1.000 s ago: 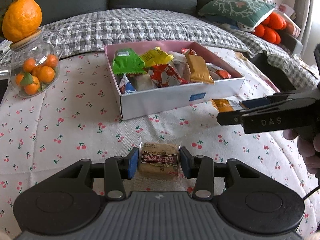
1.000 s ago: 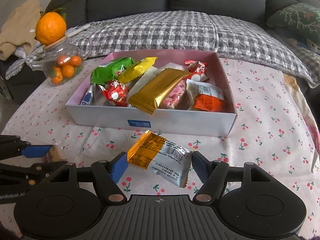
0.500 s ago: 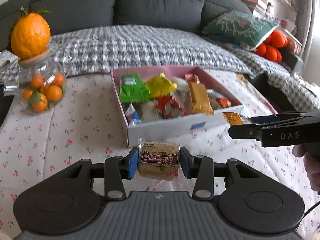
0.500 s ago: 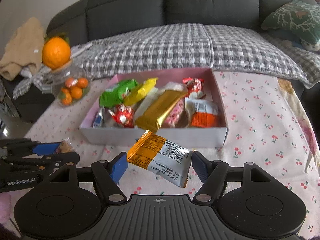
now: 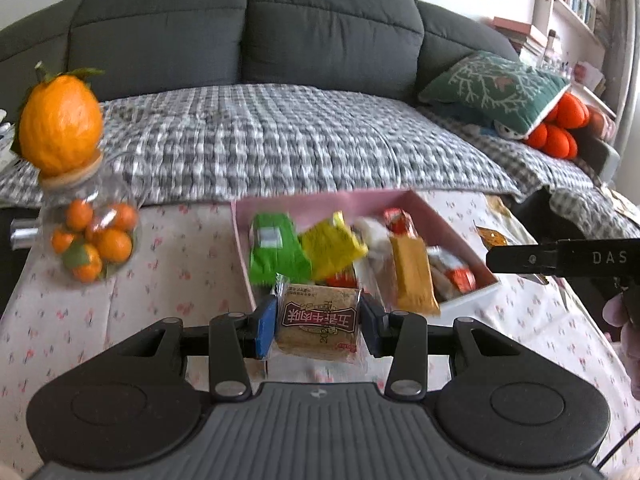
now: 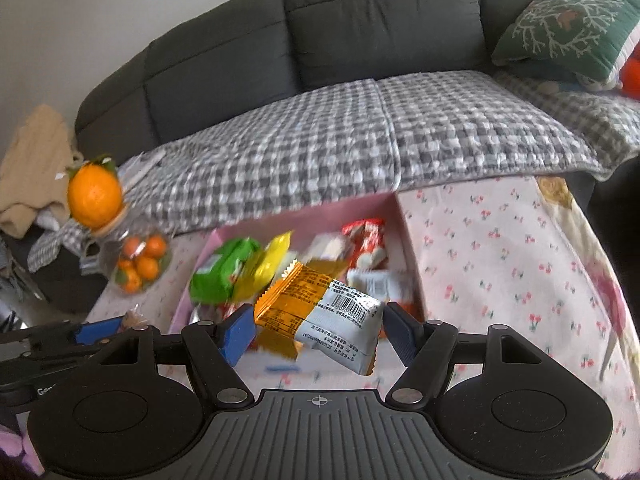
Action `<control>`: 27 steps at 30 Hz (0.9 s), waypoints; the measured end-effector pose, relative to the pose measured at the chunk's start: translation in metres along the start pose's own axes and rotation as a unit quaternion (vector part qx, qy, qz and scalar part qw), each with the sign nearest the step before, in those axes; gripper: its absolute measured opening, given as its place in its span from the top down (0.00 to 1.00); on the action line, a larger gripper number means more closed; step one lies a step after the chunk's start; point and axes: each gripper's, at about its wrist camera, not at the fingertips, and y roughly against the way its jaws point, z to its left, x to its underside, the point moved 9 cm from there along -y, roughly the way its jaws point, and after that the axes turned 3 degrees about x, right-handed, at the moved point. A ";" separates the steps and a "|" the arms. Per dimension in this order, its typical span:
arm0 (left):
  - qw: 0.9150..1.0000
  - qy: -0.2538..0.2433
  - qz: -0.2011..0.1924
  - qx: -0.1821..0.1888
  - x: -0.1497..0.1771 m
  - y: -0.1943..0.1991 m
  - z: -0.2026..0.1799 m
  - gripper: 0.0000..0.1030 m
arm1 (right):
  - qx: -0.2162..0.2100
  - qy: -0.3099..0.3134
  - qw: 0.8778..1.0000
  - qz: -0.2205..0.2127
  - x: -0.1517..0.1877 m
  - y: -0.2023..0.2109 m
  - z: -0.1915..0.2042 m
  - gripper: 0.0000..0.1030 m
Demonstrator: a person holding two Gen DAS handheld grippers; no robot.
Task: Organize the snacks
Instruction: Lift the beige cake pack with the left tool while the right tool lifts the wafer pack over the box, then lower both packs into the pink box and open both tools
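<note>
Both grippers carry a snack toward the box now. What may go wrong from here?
The pink-lined white box looks crowded, so a dropped packet may rest on others and slide out. The right gripper seems to hold the orange-and-white packet tilted, so it may slip. The left gripper, holding the brown biscuit packet, may bump the right one.

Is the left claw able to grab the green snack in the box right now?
Probably not yet: the left claw is shut on the brown snack, so it has no room for the green snack.
</note>
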 end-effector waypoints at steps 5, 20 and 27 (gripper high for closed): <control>1.000 0.018 0.000 0.011 -0.021 -0.033 0.002 0.61 | -0.004 -0.029 1.000 0.007 -0.021 -0.029 -0.009 0.31; 0.997 -0.047 0.020 0.052 -0.047 -0.104 -0.035 0.61 | -0.045 -0.156 0.986 0.031 -0.038 -0.095 -0.035 0.31; 0.996 -0.065 0.029 0.049 -0.043 -0.112 -0.040 0.59 | -0.046 -0.173 0.983 0.038 -0.036 -0.104 -0.044 0.29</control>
